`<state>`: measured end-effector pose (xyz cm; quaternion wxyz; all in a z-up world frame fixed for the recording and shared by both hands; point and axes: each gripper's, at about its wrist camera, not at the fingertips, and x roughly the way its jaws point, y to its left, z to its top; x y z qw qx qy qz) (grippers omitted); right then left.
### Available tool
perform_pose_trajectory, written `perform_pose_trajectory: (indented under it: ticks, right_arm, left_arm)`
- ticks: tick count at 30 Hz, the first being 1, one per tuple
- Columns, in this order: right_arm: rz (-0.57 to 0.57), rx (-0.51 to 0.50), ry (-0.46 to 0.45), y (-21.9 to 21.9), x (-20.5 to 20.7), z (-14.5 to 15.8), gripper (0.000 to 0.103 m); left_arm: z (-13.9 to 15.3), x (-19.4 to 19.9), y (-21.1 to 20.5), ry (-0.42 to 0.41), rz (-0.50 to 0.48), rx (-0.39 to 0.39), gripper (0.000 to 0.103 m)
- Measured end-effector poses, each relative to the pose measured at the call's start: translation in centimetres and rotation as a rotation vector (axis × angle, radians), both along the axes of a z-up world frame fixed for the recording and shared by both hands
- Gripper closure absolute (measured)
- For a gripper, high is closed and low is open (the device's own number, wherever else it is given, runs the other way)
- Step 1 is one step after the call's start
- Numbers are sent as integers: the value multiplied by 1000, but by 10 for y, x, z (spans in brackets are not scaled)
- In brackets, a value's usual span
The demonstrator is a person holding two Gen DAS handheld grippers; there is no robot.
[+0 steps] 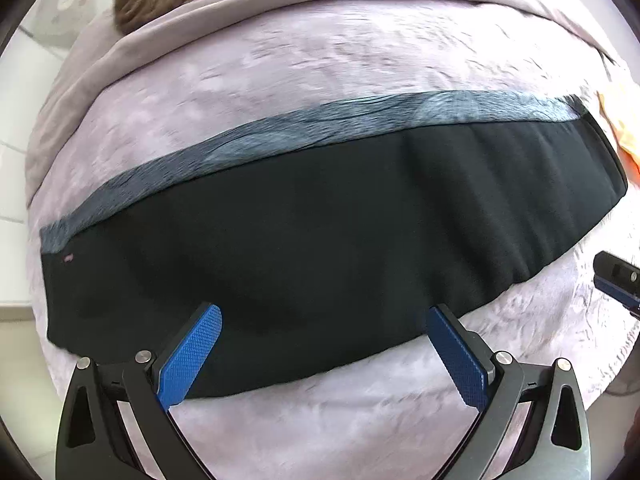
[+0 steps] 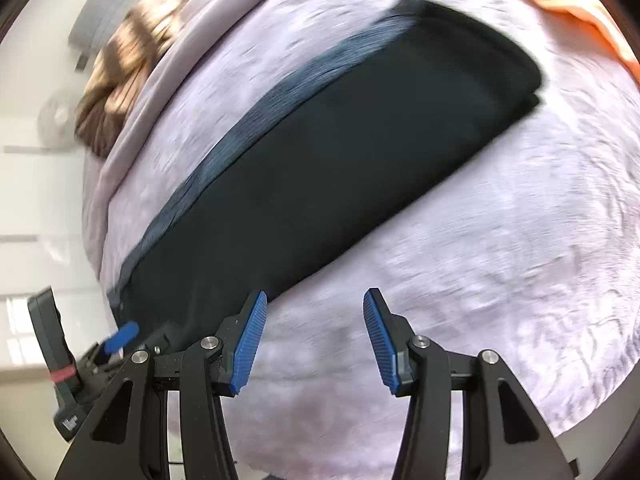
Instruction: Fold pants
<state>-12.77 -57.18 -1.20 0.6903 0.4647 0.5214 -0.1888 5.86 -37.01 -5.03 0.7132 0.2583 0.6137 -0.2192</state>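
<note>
Both hand-held grippers open, empty: left hand-held gripper [image 1: 324, 354], right hand-held gripper [image 2: 314, 342].
Pinch both layers at the near edge of the pants [image 1: 320, 216] before folding across the bed [image 1: 320, 60].

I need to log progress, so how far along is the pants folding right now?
Done, it seems: the black pants lie on the lilac bedcover as one long strip, apparently with one leg over the other. In hand: nothing; the left gripper and right gripper are both open and empty at the strip's near edge. Left: probably folding the strip across its length into a compact stack.
</note>
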Motion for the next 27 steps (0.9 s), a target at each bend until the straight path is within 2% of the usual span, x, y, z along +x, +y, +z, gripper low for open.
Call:
perform_pose_trajectory:
  ticks: [6, 10, 12, 13, 14, 15, 17, 21, 23, 25, 26, 27]
  right_arm:
    - [-181, 51, -45, -52, -31, -21, 48]
    - [-280, 49, -127, -82, -38, -22, 49]
    - [-313, 42, -132, -92, -39, -25, 50]
    - [-327, 50, -131, -96, -39, -28, 58]
    - [-342, 67, -150, -100, -40, -30, 84]
    - [-345, 68, -160, -101, -41, -29, 89]
    - [-342, 63, -202, -102, -41, -24, 92]
    - [-353, 54, -157, -101, -51, -34, 92]
    - [-387, 91, -166, -103, -63, -45, 90]
    - [-410, 127, -196, -103, -70, -48, 82]
    - [-412, 134, -200, -104, -72, -49, 72]
    - [-411, 136, -210, -103, -71, -49, 68]
  left_arm:
    - [-13, -5, -40, -35, 1, -3, 0]
    - [-20, -3, -55, -37, 20, 4, 0]
    - [-18, -4, -61, -51, 15, 0, 0]
    - [-17, -5, -64, -59, 11, -1, 0]
    - [-15, -5, -67, -69, 9, -5, 0]
    - [-12, -8, -72, -73, 9, -8, 0]
    - [-15, -9, -76, -69, 10, -8, 0]
    - [-38, -14, -78, -44, 10, 24, 0]
    - [-39, -14, -79, -42, 22, 12, 0]
    - [-39, -15, -81, -38, 18, 8, 0]
    - [-39, -15, -82, -37, 17, 7, 0]
    - [-37, -19, -83, -36, 14, 7, 0]
